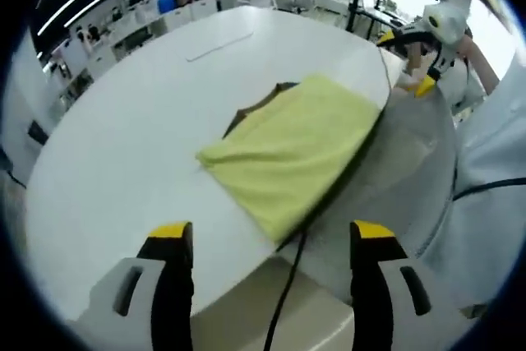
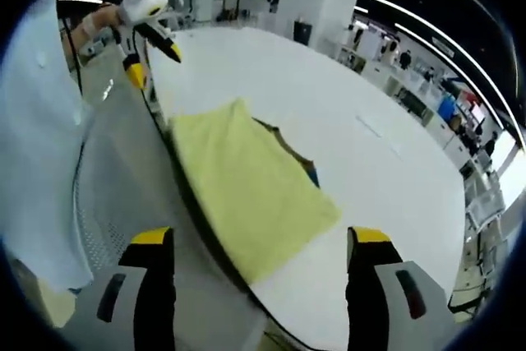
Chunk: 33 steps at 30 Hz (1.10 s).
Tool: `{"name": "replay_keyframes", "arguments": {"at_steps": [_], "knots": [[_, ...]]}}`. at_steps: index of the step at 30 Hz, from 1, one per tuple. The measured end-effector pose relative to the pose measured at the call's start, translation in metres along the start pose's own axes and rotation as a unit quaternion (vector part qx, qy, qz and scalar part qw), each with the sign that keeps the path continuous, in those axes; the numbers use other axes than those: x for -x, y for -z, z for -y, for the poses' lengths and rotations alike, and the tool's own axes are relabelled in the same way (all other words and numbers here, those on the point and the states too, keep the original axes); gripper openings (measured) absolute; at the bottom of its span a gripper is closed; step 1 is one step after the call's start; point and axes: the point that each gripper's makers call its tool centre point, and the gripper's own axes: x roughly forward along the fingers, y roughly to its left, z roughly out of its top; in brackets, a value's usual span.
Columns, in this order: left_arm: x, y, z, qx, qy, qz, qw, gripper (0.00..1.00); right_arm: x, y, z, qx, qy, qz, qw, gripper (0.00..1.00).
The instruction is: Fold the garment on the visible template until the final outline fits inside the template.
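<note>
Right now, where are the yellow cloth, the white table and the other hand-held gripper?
yellow cloth (image 1: 292, 150), left gripper view, middle of its top face.
white table (image 1: 140, 113), left gripper view, bare top left of the cloth.
right hand-held gripper (image 1: 415, 59), left gripper view, between its yellow tips.

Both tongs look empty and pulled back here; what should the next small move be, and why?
Probably bring the left tongs down to the near edge of the yellow garment. Both tongs are open and off the cloth, which lies folded on the white table, with a dark template peeking from under its far edge.
</note>
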Motion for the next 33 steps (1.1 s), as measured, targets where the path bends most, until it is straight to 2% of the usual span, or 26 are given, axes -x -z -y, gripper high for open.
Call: {"name": "replay_keyframes", "arguments": {"at_steps": [2,6,12,33], "knots": [[0.001,-0.001,0.000,-0.006,-0.002,0.003,1.0000,0.79,0.001,0.001,0.000,0.003,0.000,-0.006,1.0000,0.88],[0.002,-0.001,0.001,-0.014,-0.002,0.004,0.9999,0.90,0.003,-0.003,0.002,0.007,0.008,-0.001,0.9999,0.99],[0.003,-0.003,0.003,-0.017,-0.001,0.008,0.9998,1.00,0.004,-0.005,0.005,0.013,0.016,0.002,0.9998,1.00],[0.001,-0.005,0.007,-0.018,0.001,0.009,0.9998,1.00,0.003,-0.006,0.010,0.003,0.021,0.012,0.9997,1.00]]}}
